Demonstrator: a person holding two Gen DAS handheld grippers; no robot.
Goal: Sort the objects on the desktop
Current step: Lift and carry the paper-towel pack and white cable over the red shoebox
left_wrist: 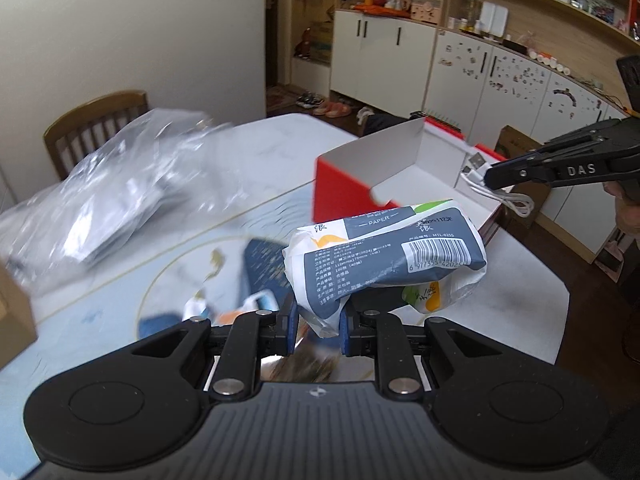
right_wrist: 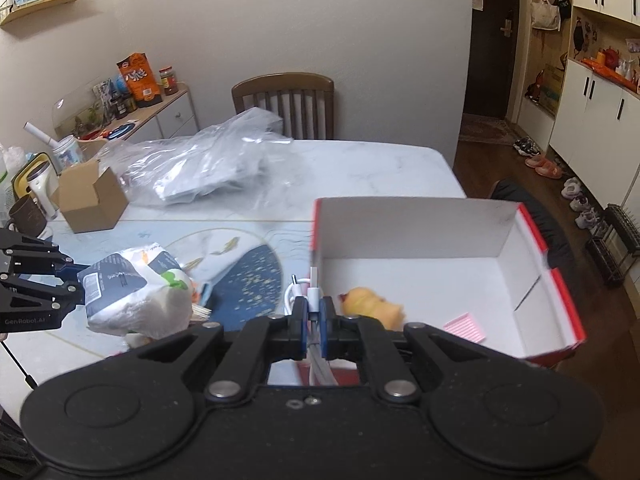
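My left gripper [left_wrist: 318, 320] is shut on a tissue pack [left_wrist: 384, 252], grey and white with a barcode, held above the table; it also shows in the right wrist view [right_wrist: 132, 292] with the left gripper [right_wrist: 82, 280] at the far left. My right gripper [right_wrist: 314, 312] is shut on a coiled white USB cable [right_wrist: 300, 290], held over the near left corner of the red box [right_wrist: 532, 216] with its white inside. In the left wrist view the right gripper [left_wrist: 490, 178] holds the cable [left_wrist: 504, 196] over that box [left_wrist: 340, 184]. A yellow rubber duck [right_wrist: 372, 304] and a pink note pad [right_wrist: 466, 326] lie in the box.
A crumpled clear plastic bag [right_wrist: 208, 160] lies at the back of the table, also in the left wrist view [left_wrist: 120, 184]. An open cardboard box [right_wrist: 90, 200] stands at the left. A blue patterned mat [right_wrist: 248, 280] covers the table centre. A wooden chair [right_wrist: 284, 100] stands behind.
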